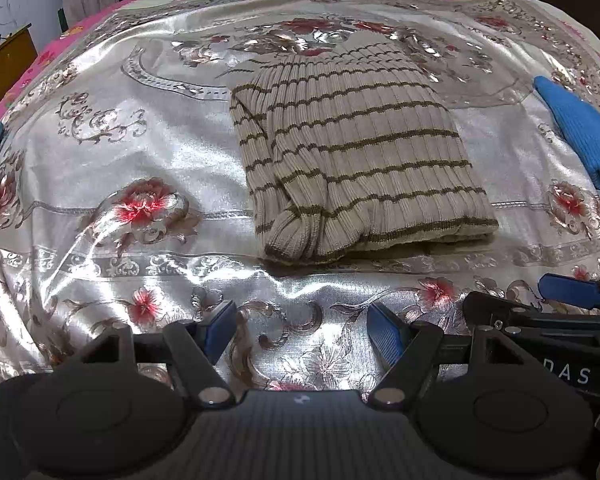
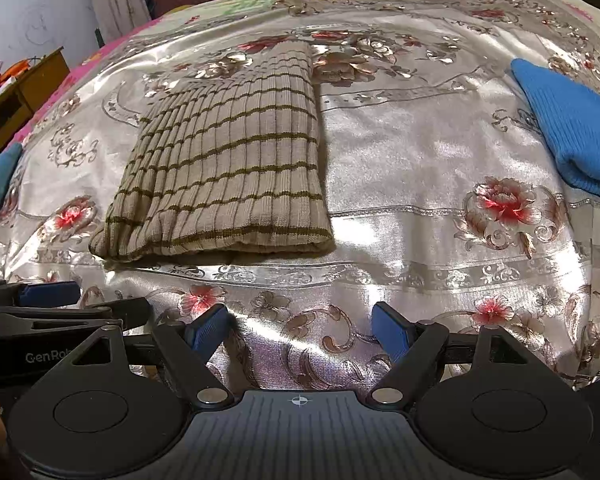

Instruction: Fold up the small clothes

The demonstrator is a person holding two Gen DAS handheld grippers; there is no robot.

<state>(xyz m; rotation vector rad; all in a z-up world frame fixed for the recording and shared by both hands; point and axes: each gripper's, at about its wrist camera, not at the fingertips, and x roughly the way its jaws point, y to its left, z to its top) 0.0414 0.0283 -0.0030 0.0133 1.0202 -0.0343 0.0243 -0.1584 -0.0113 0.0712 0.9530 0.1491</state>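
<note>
Both pairs of fingers [image 1: 224, 330] gape empty; one folded striped sweater [image 1: 352, 152], two blue garments [image 1: 580, 136].

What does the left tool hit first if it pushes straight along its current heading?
Probably bare floral bedcover: the left tool is open, empty and angled down at cloth short of the folded striped sweater. Depth is unclear, so a shallower path might reach the sweater's near edge.

Both wrist views look steeply down, forward over own fingers, from near edge of bedspread [image 1: 100, 152]. Left view sits left, right view right. Shared: striped sweater [image 1: 352, 152] centre, blue cloth [image 2: 572, 128] far right.
</note>
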